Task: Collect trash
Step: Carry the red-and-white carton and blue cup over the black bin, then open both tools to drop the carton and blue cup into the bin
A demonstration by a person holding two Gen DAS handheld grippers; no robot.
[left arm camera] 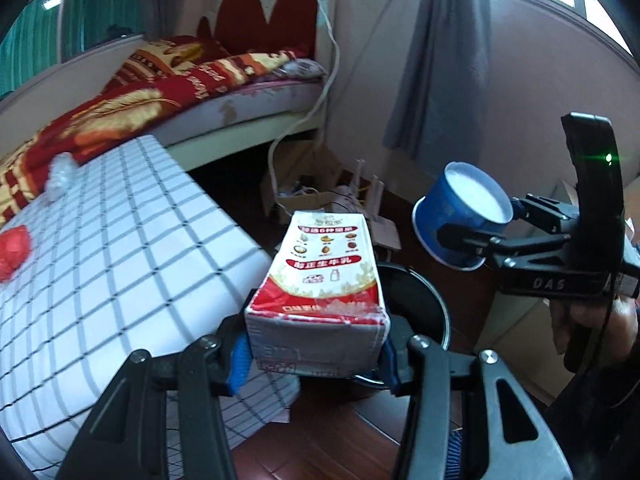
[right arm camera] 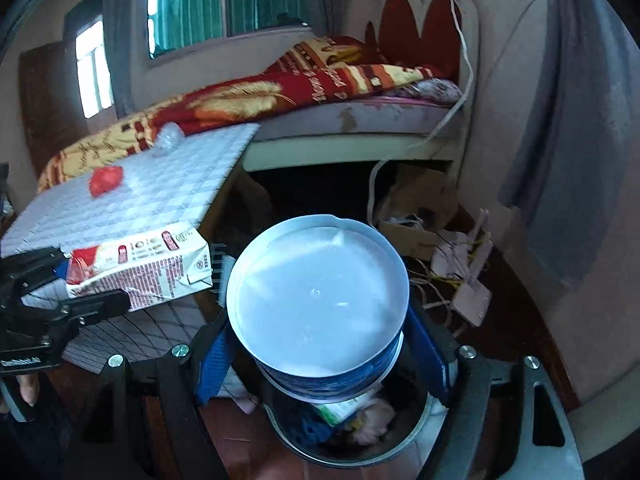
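Note:
My left gripper is shut on a red and white milk carton, held above the rim of a black trash bin. The carton also shows in the right wrist view, beside the left gripper. My right gripper is shut on a blue paper cup, bottom towards the camera, right over the trash bin, which holds several pieces of trash. The cup and right gripper show at the right of the left wrist view.
A table with a white checked cloth stands left of the bin, with a red crumpled piece and a clear plastic wad on it. A bed lies behind. A cardboard box with cables sits on the floor.

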